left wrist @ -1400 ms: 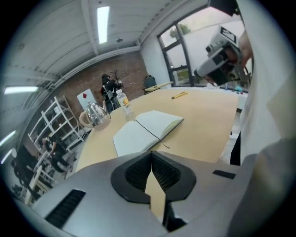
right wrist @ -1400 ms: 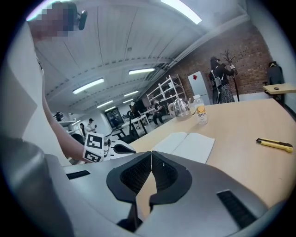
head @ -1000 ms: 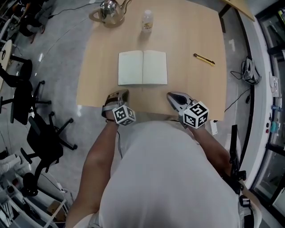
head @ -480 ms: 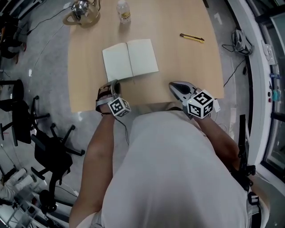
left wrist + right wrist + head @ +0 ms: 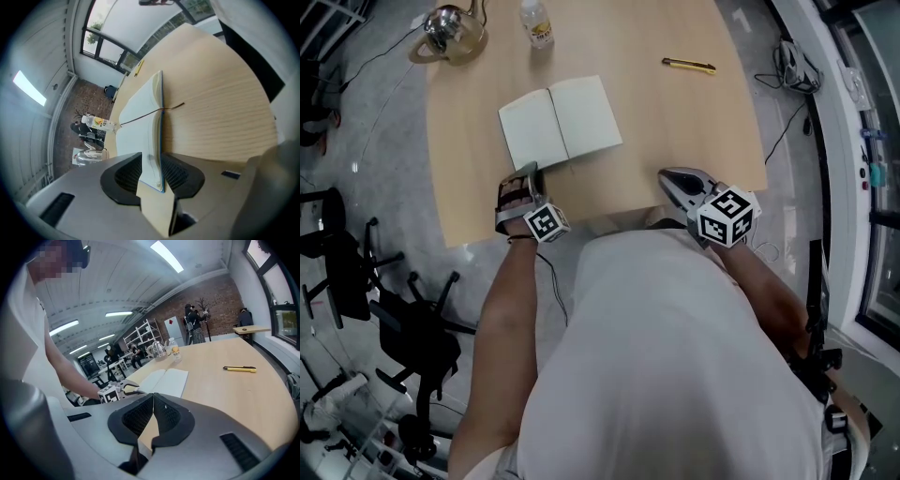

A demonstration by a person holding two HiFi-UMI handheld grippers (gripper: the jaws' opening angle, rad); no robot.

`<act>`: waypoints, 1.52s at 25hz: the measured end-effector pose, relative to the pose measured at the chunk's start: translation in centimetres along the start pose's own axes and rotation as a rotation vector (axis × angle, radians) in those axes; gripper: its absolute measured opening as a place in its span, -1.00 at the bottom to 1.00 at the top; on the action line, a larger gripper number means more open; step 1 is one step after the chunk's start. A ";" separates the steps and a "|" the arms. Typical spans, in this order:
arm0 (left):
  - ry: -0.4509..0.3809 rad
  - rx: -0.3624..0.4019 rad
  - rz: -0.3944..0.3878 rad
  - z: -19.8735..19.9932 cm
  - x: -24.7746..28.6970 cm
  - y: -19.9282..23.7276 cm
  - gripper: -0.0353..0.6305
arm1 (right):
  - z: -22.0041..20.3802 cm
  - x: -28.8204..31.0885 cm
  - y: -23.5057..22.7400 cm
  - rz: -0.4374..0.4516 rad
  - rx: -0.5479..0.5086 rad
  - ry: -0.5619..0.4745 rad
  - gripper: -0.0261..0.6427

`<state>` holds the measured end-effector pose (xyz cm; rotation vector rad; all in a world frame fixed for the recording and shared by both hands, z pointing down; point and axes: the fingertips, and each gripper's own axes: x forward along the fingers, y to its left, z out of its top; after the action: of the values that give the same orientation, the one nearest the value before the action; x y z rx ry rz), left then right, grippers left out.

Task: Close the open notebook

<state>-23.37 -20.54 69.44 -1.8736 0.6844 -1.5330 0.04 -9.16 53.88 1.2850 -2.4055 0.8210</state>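
The open notebook (image 5: pixel 561 122) lies flat on the wooden table (image 5: pixel 694 131), blank pages up, with a thin ribbon marker (image 5: pixel 154 111) across its spine. My left gripper (image 5: pixel 530 172) is at its near left corner. In the left gripper view the notebook (image 5: pixel 140 105) has that corner's edge between the jaws of the left gripper (image 5: pixel 151 158). These jaws have just been opening and stand open, not pressing on it. My right gripper (image 5: pixel 667 176) hovers over the table's near edge, right of the notebook and apart from it. In its own view the right gripper (image 5: pixel 153 397) is shut and empty.
A yellow utility knife (image 5: pixel 688 65) lies at the far right of the table. A plastic bottle (image 5: pixel 536 21) and a glass teapot (image 5: pixel 448 26) stand at the far edge. Office chairs (image 5: pixel 412 328) stand on the floor to the left.
My left gripper has gone forward to the notebook's near left corner, rolled, and opened its jaws around the edge. The right gripper has shifted a little along the table's near edge.
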 end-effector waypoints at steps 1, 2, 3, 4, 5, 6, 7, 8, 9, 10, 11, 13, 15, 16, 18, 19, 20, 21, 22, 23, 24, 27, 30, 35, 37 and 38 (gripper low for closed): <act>0.001 0.016 0.003 -0.1 0.1 -0.1 -0.56 | 0.0 -0.1 -0.1 -0.007 0.004 -0.002 -0.88; 0.006 0.026 0.004 -0.3 0.3 -0.2 -0.57 | -0.1 -0.2 -0.2 -0.013 0.008 -0.004 -0.88; 0.012 0.030 0.004 -0.5 0.4 -0.2 -0.61 | -0.1 -0.2 -0.3 -0.017 0.012 -0.006 -0.88; 0.017 0.030 0.001 -0.7 0.6 -0.4 -0.65 | -0.1 -0.2 -0.3 -0.019 0.015 -0.007 -0.88; 0.019 0.030 -0.003 -0.8 0.7 -0.5 -0.72 | 0.0 -0.2 -0.3 -0.019 0.017 -0.008 -0.88; 0.017 0.034 -0.008 -0.8 0.7 -0.6 -0.75 | 0.0 -0.2 -0.3 -0.018 0.017 -0.009 -0.88; 0.013 0.043 -0.013 -0.7 0.6 -0.6 -0.76 | 0.1 -0.2 -0.3 -0.017 0.017 -0.010 -0.88; 0.010 0.054 -0.018 -0.7 0.6 -0.6 -0.76 | 0.1 -0.2 -0.2 -0.014 0.017 -0.012 -0.88; 0.010 0.065 -0.022 -0.7 0.5 -0.7 -0.77 | 0.2 -0.2 -0.2 -0.011 0.018 -0.015 -0.88; 0.010 0.075 -0.027 -0.7 0.5 -0.7 -0.78 | 0.2 -0.1 -0.3 -0.007 0.019 -0.017 -0.88; 0.009 0.086 -0.030 -0.7 0.4 -0.7 -0.78 | 0.1 0.0 -0.3 -0.002 0.021 -0.018 -0.88; 0.007 0.114 -0.020 -0.5 0.0 -0.1 -0.79 | -0.1 0.2 -0.4 0.012 0.026 -0.019 -0.88; -0.008 0.137 -0.004 0.1 -0.6 0.5 -0.80 | -0.2 0.5 -0.5 0.030 0.029 -0.021 -0.88; -0.013 0.154 0.003 0.3 -0.9 0.8 -0.80 | -0.2 0.6 -0.7 0.039 0.030 -0.023 -0.88; 0.002 0.225 0.008 0.5 -1.5 1.2 -0.81 | 0.0 0.8 -1.0 0.060 0.034 -0.032 -0.88; 0.016 0.281 0.016 0.7 -1.9 1.6 -0.81 | 0.1 0.9 -1.1 0.071 0.037 -0.038 -0.88; 0.027 0.346 0.045 1.1 -2.4 2.4 -0.81 | 0.3 0.9 -1.4 0.082 0.040 -0.045 -0.88; 0.031 0.411 0.093 1.7 -2.9 3.5 -0.81 | 0.4 0.9 -1.6 0.093 0.045 -0.051 -0.88; 0.028 0.463 0.134 2.5 -3.5 4.5 -0.81 | 0.5 0.8 -1.9 0.103 0.050 -0.058 -0.88; 0.018 0.499 0.155 3.3 -3.9 5.2 -0.81 | 0.7 0.7 -2.1 0.113 0.054 -0.064 -0.88; 0.007 0.525 0.161 4.0 -4.2 5.6 -0.81 | 0.8 0.7 -2.4 0.121 0.056 -0.071 -0.88; -0.029 0.606 0.159 5.9 -4.5 6.2 -0.81 | 1.4 0.5 -3.6 0.138 0.069 -0.095 -0.88; -0.072 0.712 0.135 7.8 -4.8 6.0 -0.81 | 1.6 -0.1 -4.6 0.148 0.091 -0.116 -0.88; -0.129 0.886 0.041 11.3 -4.1 4.8 -0.82 | 1.0 -1.6 -6.9 0.141 0.138 -0.144 -0.88; -0.156 0.933 0.015 12.7 -3.6 4.4 -0.82 | 0.4 -2.2 -7.7 0.129 0.162 -0.159 -0.88; -0.169 0.958 0.011 13.4 -3.4 4.3 -0.82 | 0.1 -2.5 -8.1 0.121 0.176 -0.167 -0.88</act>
<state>-10.89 -19.17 62.13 -1.2186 -0.1369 -1.3149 8.11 -11.15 55.33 1.3290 -2.6139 1.0161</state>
